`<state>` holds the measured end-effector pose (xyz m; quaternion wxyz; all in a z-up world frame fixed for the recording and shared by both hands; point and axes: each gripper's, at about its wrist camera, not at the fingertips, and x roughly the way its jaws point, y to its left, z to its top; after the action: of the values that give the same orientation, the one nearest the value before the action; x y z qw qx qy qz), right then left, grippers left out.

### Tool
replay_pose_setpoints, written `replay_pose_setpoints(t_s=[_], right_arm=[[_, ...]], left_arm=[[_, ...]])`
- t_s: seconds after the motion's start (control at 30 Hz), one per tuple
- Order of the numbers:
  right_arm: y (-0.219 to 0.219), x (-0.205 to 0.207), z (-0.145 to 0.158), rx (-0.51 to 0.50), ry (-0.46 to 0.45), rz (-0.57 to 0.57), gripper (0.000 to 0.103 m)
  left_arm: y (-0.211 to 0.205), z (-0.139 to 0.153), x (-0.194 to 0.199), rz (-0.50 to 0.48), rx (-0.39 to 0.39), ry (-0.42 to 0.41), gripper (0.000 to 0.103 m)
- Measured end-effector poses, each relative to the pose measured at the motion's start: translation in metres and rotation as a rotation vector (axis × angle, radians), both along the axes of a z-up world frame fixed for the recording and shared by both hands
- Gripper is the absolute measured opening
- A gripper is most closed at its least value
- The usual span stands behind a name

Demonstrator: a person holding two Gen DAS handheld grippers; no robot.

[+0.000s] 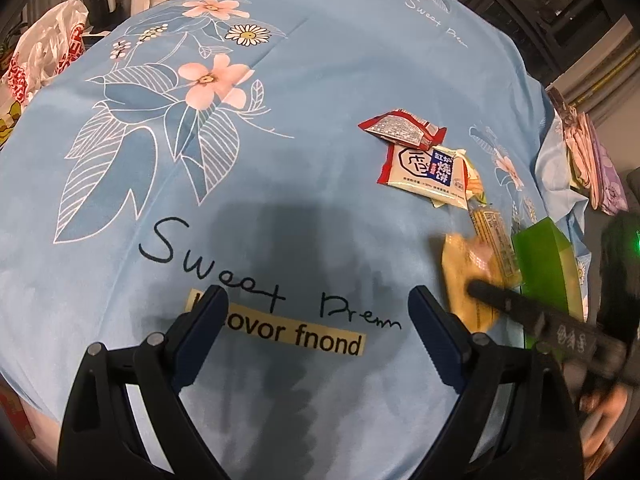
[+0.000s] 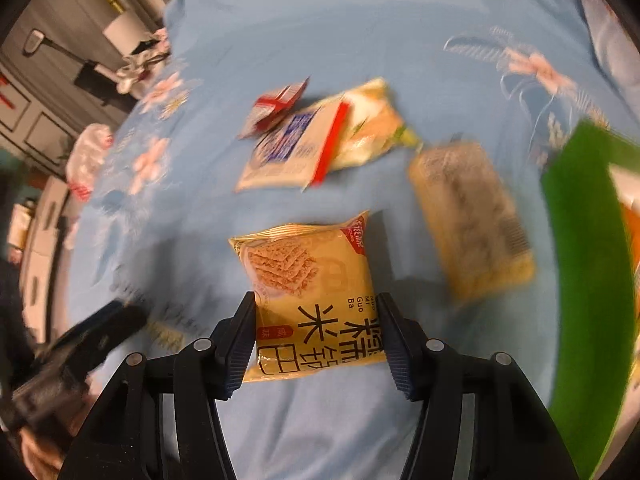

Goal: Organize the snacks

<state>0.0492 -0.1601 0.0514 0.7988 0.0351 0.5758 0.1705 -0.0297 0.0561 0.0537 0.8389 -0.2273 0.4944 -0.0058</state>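
Yellow snack packet: between the right gripper pads, both pressing its sides; reads "Mi Guo Ba".
Left gripper: jaws wide, empty, over bare cloth.
Blue floral cloth: printed "Sweet Drem".
Green box: just right of the packet, edge close.
Farther packets: tan one, white-and-red one overlapping others.
Open room: left and beyond.
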Motion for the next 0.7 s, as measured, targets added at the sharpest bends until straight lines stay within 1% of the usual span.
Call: replay_pose_setpoints(t_s=[0.1,0.17,0.23,0.33,0.4,0.47,0.53,0.57,0.63,0.7], right_arm=[[0.006,-0.015,-0.006,0.044,0.033,-0.008,0.060],[0.002,-0.023,-0.010,0.106,0.068,-0.026,0.060],[0.003,-0.027,-0.010,0.144,0.078,-0.015,0.060],[-0.008,-0.035,0.002,0.179,0.039,-0.037,0.062],[-0.017,-0.033,0.009,0.226,0.008,-0.061,0.062],[-0.028,-0.030,0.009,0.294,0.013,-0.085,0.062],[-0.035,-0.027,0.004,0.339,0.033,-0.105,0.061],[-0.038,-0.026,0.000,0.364,0.041,-0.116,0.060],[-0.039,-0.024,-0.007,0.400,0.063,-0.113,0.055],[-0.039,-0.025,-0.013,0.434,0.090,-0.105,0.053]], left_arm=[[-0.002,0.000,-0.001,-0.004,0.009,0.001,0.092],[-0.005,-0.001,-0.001,-0.011,0.014,0.003,0.092],[-0.007,-0.001,-0.001,-0.022,0.014,0.004,0.092],[-0.012,0.001,-0.002,-0.041,0.004,-0.005,0.092],[-0.018,0.003,-0.003,-0.063,-0.014,-0.016,0.090],[-0.026,0.004,-0.004,-0.087,-0.033,-0.020,0.089],[-0.038,0.004,-0.004,-0.137,-0.058,-0.026,0.084],[-0.046,0.003,-0.004,-0.163,-0.069,-0.025,0.082],[-0.055,-0.001,-0.004,-0.190,-0.075,-0.011,0.074],[-0.065,-0.005,-0.004,-0.220,-0.081,0.003,0.071]])
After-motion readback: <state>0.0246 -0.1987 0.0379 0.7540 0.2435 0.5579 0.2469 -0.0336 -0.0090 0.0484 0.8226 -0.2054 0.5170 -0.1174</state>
